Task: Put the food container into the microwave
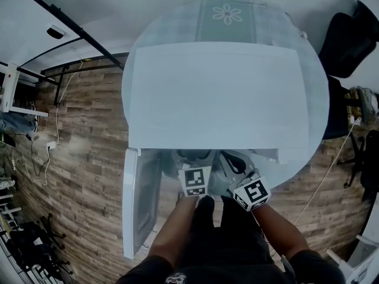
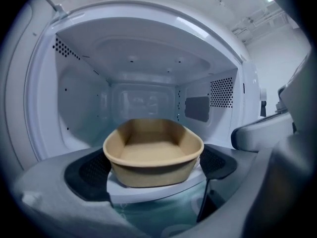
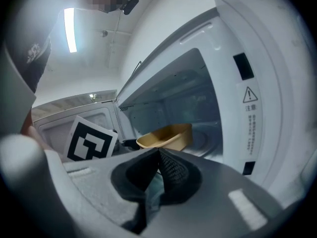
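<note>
The left gripper (image 2: 152,168) has its jaws spread wide, and the food container (image 2: 153,148), a shallow tan oval tub, sits squarely between them. Its dark pads (image 2: 86,171) flank the tub's two long sides, just beside the walls; from here they look clear of them rather than pressing. The tub stands upright and empty on a white surface at the front of the microwave (image 2: 74,98), a little ahead of the jaw tips and centred in the gap, with the oven's back wall well beyond it.

The right gripper (image 3: 158,155) has its jaws closed together, the two dark pads meeting at their tips with nothing between them. In the right gripper view the tub lies ahead of those tips and slightly above them, apart from them, just inside the oven's opening. To the left of the right jaws is the left gripper's marker cube (image 3: 91,143).

In the head view both grippers reach side by side under the front edge of the microwave's white top, their jaws hidden beneath it. The door (image 1: 139,200) stands swung open to the left of the left gripper. The oven stands on a round table (image 1: 228,13).
</note>
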Tool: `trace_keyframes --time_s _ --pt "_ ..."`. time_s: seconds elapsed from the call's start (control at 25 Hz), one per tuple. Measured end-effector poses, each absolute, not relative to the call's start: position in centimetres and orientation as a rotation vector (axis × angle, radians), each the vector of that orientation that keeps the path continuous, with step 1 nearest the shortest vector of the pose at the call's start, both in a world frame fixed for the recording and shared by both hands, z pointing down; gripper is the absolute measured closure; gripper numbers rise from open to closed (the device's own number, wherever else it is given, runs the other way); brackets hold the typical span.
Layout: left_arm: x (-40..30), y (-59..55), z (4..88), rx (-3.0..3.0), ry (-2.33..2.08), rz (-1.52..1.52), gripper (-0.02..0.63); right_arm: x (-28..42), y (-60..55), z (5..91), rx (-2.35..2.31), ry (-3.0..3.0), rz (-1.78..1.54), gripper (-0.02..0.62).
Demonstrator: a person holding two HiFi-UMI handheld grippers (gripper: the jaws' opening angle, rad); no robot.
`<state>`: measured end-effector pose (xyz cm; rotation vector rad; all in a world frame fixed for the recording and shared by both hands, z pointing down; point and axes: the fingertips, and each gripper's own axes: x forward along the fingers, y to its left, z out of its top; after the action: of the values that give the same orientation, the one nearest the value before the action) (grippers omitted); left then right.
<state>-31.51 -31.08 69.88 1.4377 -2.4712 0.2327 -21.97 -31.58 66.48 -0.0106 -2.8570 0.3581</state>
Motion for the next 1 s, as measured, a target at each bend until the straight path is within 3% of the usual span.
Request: trace_keyframes --time_s 0.16,0.84,0.92,1.0 --pt "-31.4 -31.4 70.2 1.428 -2.448 0.249 0.038 -21.7 -32.0 66.4 -0.001 -2.861 0.362 0.594" --pt "-27.0 -24.7 66.5 1.516 -2.387 0.273 0.044 -20.6 -31.2 62.5 0.050 -2.914 0.280 0.594" --pt "-26.3 -24.5 64.8 1.556 -2.395 0.272 0.060 -20.2 -31.0 61.6 0.058 -2.924 0.268 0.594" --pt "-25.5 -24.3 62.8 1.598 -2.409 0.249 0.119 -19.9 -31.0 60.4 0.074 -2.944 0.266 0.594"
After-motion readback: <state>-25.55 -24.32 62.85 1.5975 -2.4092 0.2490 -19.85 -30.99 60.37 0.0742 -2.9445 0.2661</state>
